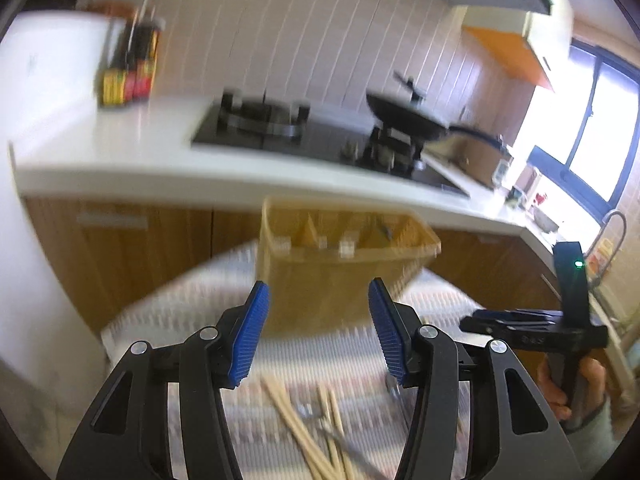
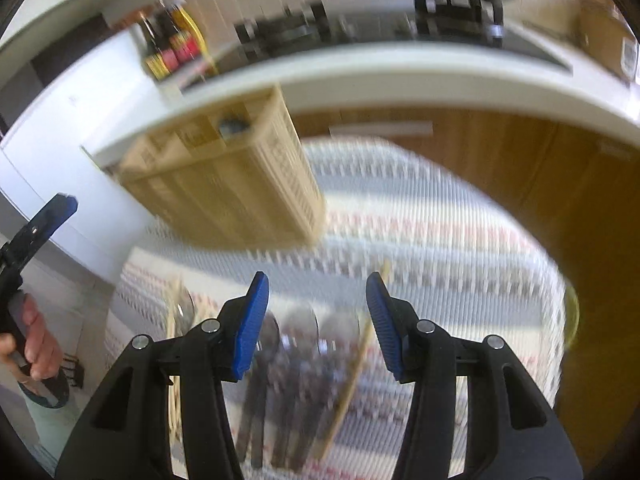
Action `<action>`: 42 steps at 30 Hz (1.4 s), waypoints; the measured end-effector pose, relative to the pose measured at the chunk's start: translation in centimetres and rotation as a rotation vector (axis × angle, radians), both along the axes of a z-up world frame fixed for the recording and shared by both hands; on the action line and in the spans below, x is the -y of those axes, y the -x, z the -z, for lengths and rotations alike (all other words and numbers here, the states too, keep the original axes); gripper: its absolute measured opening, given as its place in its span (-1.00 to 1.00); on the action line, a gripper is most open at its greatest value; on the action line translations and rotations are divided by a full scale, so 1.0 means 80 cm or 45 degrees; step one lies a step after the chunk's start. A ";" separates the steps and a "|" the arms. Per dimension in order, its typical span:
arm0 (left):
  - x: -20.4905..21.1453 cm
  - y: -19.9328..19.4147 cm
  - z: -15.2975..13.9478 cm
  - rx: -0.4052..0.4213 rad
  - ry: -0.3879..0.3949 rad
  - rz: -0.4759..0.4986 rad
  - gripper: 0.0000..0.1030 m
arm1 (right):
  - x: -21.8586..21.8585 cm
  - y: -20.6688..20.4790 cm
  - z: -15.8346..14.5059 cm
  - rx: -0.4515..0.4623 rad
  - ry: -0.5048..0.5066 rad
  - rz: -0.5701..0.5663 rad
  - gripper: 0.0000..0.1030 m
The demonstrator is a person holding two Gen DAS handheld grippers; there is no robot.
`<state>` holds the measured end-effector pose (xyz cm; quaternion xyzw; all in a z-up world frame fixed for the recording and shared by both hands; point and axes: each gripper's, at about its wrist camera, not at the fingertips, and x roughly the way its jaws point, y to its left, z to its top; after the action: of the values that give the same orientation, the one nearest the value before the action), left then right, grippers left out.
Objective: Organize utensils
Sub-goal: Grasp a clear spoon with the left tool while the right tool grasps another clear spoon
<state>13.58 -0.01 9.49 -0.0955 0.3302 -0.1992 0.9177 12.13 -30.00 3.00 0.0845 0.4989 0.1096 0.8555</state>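
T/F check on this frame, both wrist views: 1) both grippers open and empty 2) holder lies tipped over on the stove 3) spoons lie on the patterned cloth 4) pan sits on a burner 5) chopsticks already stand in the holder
1) True. The left gripper and right gripper both stand open with nothing between the pads.
2) False. The yellow utensil holder stands upright on the patterned cloth, in front of the counter.
3) True. The spoons lie on the cloth under the right gripper.
4) True. The black pan sits on a stove burner.
5) False. The chopsticks lie loose on the cloth.
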 end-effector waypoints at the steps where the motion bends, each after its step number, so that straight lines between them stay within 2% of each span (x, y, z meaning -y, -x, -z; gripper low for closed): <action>1: -0.002 0.000 0.010 -0.060 0.000 0.007 -0.04 | 0.002 0.002 0.006 -0.024 0.008 0.009 -0.08; 5: -0.009 -0.002 0.057 -0.278 -0.034 0.018 -0.09 | 0.007 0.010 0.031 -0.123 -0.043 0.009 -0.25; 8: -0.012 -0.004 0.096 -0.417 -0.037 0.021 -0.17 | 0.001 0.018 0.042 -0.162 -0.067 -0.017 -0.27; 9: -0.013 -0.004 0.106 -0.449 -0.018 0.029 -0.25 | -0.002 0.021 0.046 -0.181 -0.082 -0.032 -0.27; 12: -0.008 -0.003 0.126 -0.516 0.059 0.076 -0.27 | -0.014 0.024 0.053 -0.235 -0.105 -0.057 -0.32; 18: 0.018 0.007 0.139 -0.573 0.060 0.159 -0.36 | -0.018 0.027 0.066 -0.285 -0.081 -0.060 -0.39; 23: 0.036 0.011 0.157 -0.626 -0.008 0.144 -0.38 | -0.030 0.022 0.085 -0.330 -0.006 -0.054 -0.44; 26: 0.042 0.009 0.158 -0.631 -0.008 0.138 -0.38 | -0.037 0.021 0.087 -0.328 0.012 -0.058 -0.44; 32: 0.073 -0.009 0.165 -0.659 -0.114 0.107 -0.34 | -0.056 0.012 0.086 -0.334 0.081 -0.073 -0.44; 35: 0.092 -0.010 0.165 -0.625 -0.201 0.092 -0.35 | -0.065 0.005 0.090 -0.339 0.120 -0.088 -0.44; 37: 0.101 -0.010 0.166 -0.607 -0.269 0.078 -0.45 | -0.072 0.004 0.091 -0.340 0.160 -0.091 -0.56; 38: 0.106 -0.010 0.166 -0.597 -0.307 0.069 -0.59 | -0.075 0.004 0.092 -0.338 0.196 -0.087 -0.76; 40: 0.112 -0.009 0.168 -0.581 -0.356 0.056 -0.71 | -0.078 0.005 0.094 -0.331 0.207 -0.093 -0.78; 42: 0.111 -0.009 0.168 -0.579 -0.324 0.054 -0.78 | -0.078 0.006 0.094 -0.328 0.193 -0.093 -0.79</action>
<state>14.31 -8.86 -3.98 -0.0146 0.5524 -0.1487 0.8201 11.64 -23.75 -4.54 0.0148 0.6141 0.0909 0.7838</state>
